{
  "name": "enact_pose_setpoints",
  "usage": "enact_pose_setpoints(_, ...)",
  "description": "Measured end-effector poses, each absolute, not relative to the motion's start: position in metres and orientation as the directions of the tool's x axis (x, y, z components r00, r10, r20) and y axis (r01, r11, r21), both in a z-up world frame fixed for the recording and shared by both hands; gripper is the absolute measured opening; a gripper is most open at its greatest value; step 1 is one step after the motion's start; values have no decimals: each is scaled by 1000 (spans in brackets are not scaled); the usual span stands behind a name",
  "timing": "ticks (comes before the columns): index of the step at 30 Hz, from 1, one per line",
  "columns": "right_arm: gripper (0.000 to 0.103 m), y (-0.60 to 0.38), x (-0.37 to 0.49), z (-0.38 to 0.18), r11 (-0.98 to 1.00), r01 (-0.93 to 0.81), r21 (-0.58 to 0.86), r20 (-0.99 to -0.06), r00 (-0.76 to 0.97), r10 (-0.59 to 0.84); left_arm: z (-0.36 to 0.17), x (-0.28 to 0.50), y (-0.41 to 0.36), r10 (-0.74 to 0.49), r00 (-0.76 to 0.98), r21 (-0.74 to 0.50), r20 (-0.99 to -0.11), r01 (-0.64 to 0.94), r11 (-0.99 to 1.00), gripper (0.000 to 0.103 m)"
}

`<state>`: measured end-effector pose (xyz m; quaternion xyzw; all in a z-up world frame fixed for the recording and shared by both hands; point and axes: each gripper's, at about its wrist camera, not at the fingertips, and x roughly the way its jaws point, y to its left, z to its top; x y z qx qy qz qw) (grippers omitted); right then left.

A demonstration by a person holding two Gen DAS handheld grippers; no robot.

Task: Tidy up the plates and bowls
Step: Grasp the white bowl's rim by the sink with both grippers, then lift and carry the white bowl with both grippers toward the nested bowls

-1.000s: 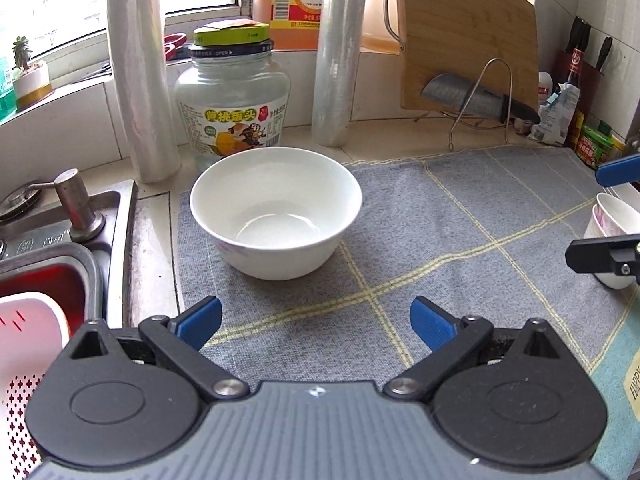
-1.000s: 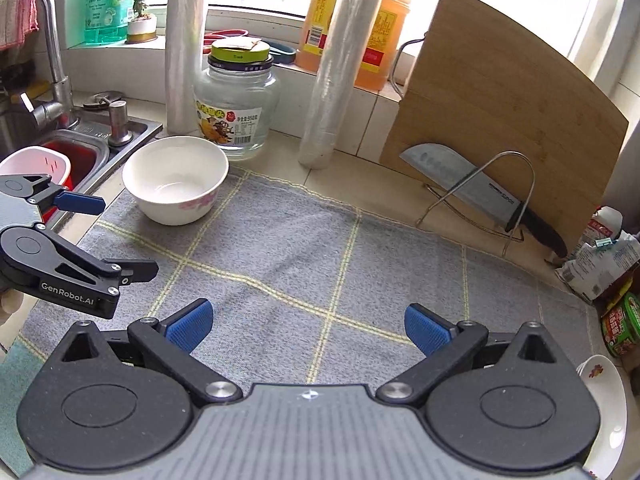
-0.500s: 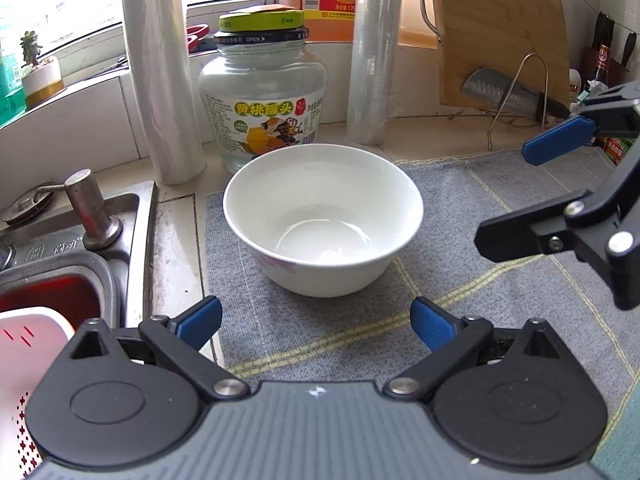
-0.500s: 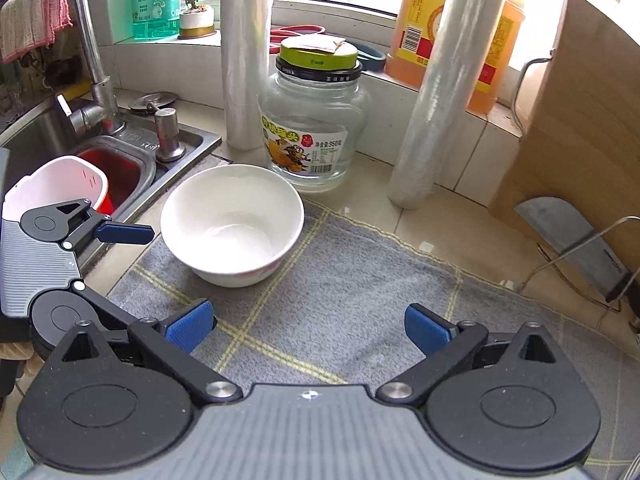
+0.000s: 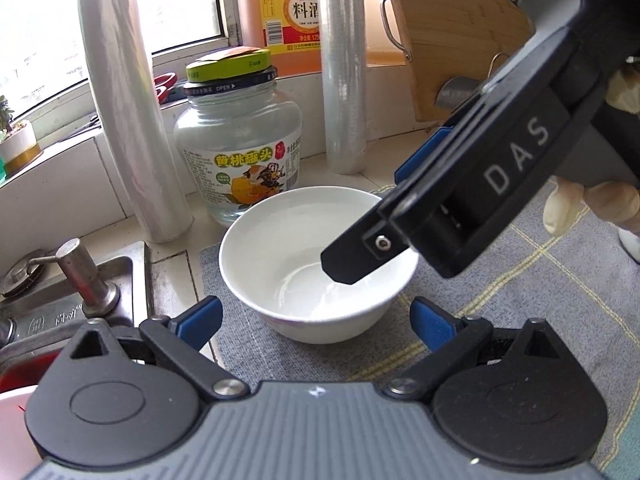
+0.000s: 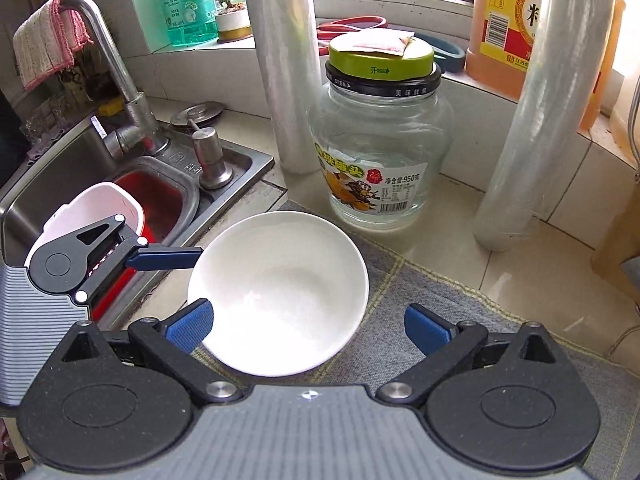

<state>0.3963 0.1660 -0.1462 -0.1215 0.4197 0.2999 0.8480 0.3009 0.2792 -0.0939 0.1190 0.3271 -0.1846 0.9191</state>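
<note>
A smooth, round white bowl (image 6: pixel 280 292) sits between my open right claw (image 6: pixel 308 330) fingers. My left claw (image 5: pixel 316 322), also open, has closed in on it.

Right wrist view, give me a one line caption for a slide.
Open right gripper poised over an empty white bowl on the grey mat, the left gripper alongside near the sink.

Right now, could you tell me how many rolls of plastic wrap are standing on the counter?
2. One roll stands left of the jar, by the sink; the other roll stands right of the jar, behind the mat. More may sit outside the frames.
</note>
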Motion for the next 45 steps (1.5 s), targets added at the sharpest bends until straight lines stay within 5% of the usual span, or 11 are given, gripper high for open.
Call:
enact_pose_setpoints(18,75,179,419,-155,760,-647,59,-814,409,412,-91,306,285,-309,718,64,-624,440,896,90)
enact_pose_setpoints(45,65,182,428,-154,754,-654,57,-821,399,408,-91,306,286,-325,713,49,-621,449,892,90)
